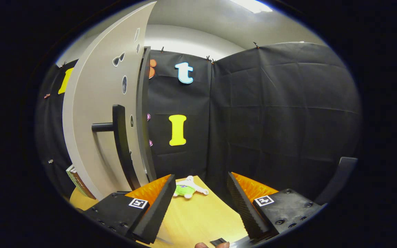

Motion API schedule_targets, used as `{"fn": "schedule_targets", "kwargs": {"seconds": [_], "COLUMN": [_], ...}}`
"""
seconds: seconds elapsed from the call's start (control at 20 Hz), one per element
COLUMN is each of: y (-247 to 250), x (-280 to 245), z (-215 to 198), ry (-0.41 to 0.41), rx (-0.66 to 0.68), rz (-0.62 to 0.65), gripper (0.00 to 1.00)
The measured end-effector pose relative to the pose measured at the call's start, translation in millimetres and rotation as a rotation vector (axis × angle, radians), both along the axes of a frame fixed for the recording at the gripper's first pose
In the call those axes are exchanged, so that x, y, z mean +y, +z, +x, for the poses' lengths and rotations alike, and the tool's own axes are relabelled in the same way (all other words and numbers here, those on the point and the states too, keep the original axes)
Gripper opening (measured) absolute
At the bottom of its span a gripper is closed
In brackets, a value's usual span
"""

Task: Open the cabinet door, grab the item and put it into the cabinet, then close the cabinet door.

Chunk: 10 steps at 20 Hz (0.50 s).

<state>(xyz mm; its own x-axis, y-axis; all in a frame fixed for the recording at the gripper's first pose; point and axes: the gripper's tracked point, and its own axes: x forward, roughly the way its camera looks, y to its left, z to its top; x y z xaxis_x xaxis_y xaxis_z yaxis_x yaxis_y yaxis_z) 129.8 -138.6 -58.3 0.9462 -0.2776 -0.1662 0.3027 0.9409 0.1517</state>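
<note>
The gripper (201,179) hangs over a pale wooden tabletop (198,217) with its 2 fingers spread wide apart and nothing between them but bare wood.

Just ahead of the fingers, close to the tip of the left one, a small soft toy with a green body and white limbs (188,188) lies flat on the tabletop near its far edge. It touches neither finger.

To the left stands a tall light-grey cabinet door (102,103), swung open so that its front face is turned toward the camera. A long black bar handle (121,141) runs up and down the door, held off it on a short black post. The door's free edge reaches down to the tabletop just beside the left finger, so that side is crowded. Behind the door's lower corner, a book with a green and white spine (76,179) leans on the tabletop.

Black cloth booth walls (281,110) close the space beyond the table and to the right. A dark curved object (338,175) rises at the far right; what it is cannot be told. The tabletop between and ahead of the fingers lies open up to the toy. A fingertip (202,245) shows below the fingers.
</note>
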Motion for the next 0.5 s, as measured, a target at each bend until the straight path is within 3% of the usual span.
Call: {"fn": "schedule_targets", "kwargs": {"seconds": [0.5], "y": [1.9], "x": [30.6], "z": [-11.7], "ry": [0.01], "rx": [-0.002], "rz": [0.015], "gripper": [0.96]}}
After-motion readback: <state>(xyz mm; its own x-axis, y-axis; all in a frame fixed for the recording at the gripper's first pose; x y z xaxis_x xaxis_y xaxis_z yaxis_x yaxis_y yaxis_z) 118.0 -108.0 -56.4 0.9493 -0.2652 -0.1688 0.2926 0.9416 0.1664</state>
